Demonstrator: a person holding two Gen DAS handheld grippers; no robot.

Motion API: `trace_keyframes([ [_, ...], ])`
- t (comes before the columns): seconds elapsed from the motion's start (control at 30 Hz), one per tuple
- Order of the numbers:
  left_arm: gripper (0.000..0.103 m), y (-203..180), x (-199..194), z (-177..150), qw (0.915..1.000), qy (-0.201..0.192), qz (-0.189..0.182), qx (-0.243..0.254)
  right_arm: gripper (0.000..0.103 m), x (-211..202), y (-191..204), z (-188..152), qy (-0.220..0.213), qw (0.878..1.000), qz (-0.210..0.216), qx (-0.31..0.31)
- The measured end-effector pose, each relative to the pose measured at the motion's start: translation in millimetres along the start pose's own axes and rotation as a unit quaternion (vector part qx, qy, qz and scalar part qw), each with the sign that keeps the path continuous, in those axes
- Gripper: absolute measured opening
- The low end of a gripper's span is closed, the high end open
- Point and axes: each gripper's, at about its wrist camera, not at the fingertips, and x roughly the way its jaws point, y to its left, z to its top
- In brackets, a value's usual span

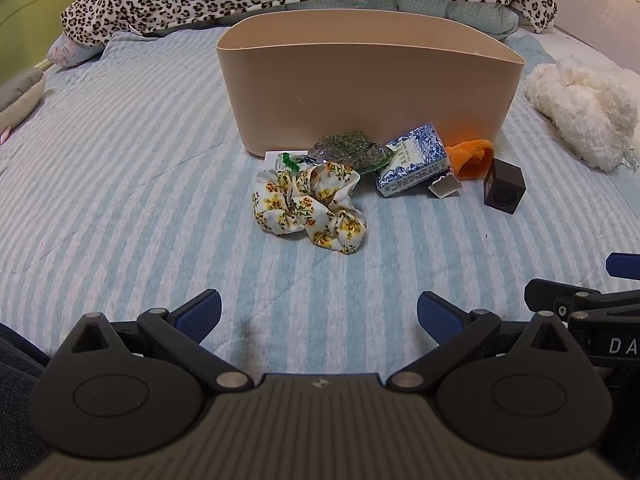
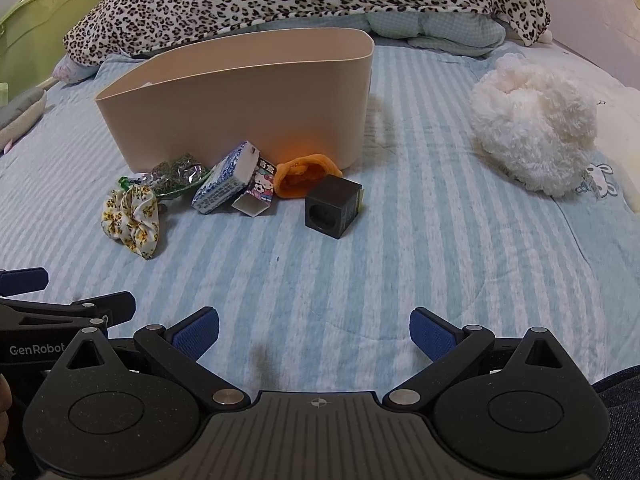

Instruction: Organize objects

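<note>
A tan oval bin (image 1: 368,92) stands upright on the blue-striped bedspread (image 1: 120,184); its inside is hidden from both views, so its contents cannot be told. Clustered against its near wall lie a floral scrunchie (image 1: 310,208), a clear packet of dried green leaves (image 1: 352,150), a blue-and-white box (image 1: 412,160), an orange fuzzy pouch (image 1: 474,158) and, just beside that, a black cube (image 1: 503,187). The left gripper (image 1: 319,314) and right gripper (image 2: 314,330) hover low over the bedspread, well short of the pile, fingers spread apart and holding nothing. A white fluffy toy (image 2: 532,136) lies off to the right.
</note>
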Motion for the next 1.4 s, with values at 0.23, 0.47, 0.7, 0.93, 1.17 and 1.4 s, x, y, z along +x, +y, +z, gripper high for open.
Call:
trace_keyframes([
  [0.23,0.103,0.2,2.4,-1.4,1.0,0.003,0.003,0.002,0.103,0.1,1.1,0.0,-0.001,1.0,-0.004,-0.006],
  [0.47,0.103,0.8,2.4,-1.3,1.0,0.004,0.004,0.003,0.103,0.6,1.9,-0.2,-0.001,1.0,-0.006,-0.01],
  [0.7,0.103,2.2,2.6,-1.9,1.0,0.005,0.005,0.002,0.103,1.0,2.1,0.1,-0.001,1.0,-0.008,-0.012],
  [0.93,0.103,3.2,2.2,-2.2,1.0,0.006,0.005,0.002,0.103,1.8,1.6,0.1,0.0,1.0,-0.01,-0.012],
  [1.17,0.103,2.9,2.2,-1.8,1.0,0.006,0.005,0.002,0.103,2.0,1.8,0.1,0.0,1.0,-0.012,-0.013],
  [1.4,0.103,2.9,2.2,-1.8,1.0,0.006,0.006,0.003,0.103,2.6,1.0,0.0,0.002,1.0,-0.013,-0.011],
])
